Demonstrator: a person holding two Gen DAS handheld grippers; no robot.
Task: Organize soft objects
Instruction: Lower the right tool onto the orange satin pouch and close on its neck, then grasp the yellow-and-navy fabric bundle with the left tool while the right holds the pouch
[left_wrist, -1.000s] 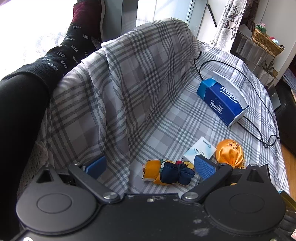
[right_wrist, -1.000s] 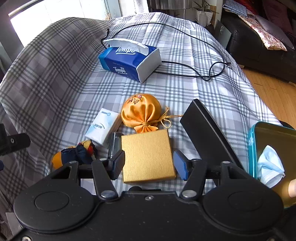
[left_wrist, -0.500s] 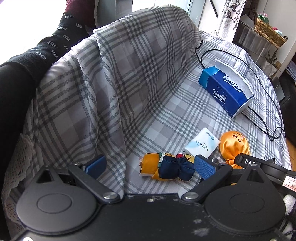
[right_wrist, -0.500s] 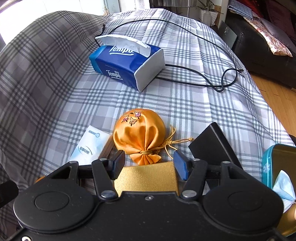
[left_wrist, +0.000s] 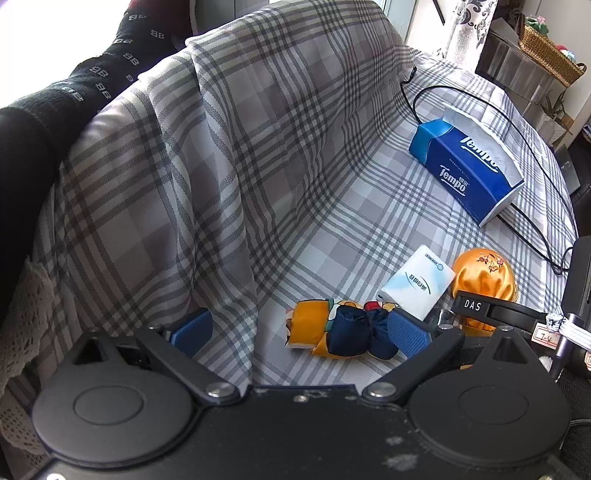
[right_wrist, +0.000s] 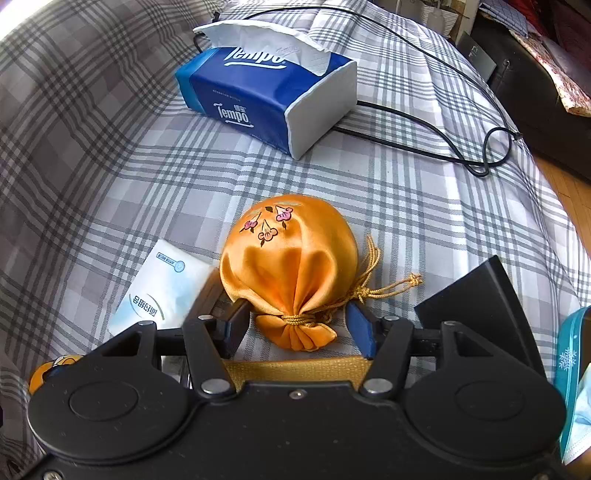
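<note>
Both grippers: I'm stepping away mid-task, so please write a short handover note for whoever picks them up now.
Right gripper: open, jaws either side of the orange pouch's tied neck, not yet closed.
Left gripper: open, empty, near the folded scarf.
On the checked cloth: pouch, scarf, small tissue pack, tissue box. A gold box lies under the right gripper.
Done: nothing visibly sorted.
Left: grasp the pouch, then the rest.

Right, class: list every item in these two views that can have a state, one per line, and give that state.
Left hand-held gripper: open, holding nothing.
Right hand-held gripper: open, straddling the pouch's tied neck.
Orange satin pouch: drawstring tied shut, lying on its side.
Tempo tissue box: opened, a tissue sticking out.
Small tissue packet: lying flat, looks sealed.
Black cable: loose, looped on the cloth.
Teal tin: open, face mask inside.
</note>
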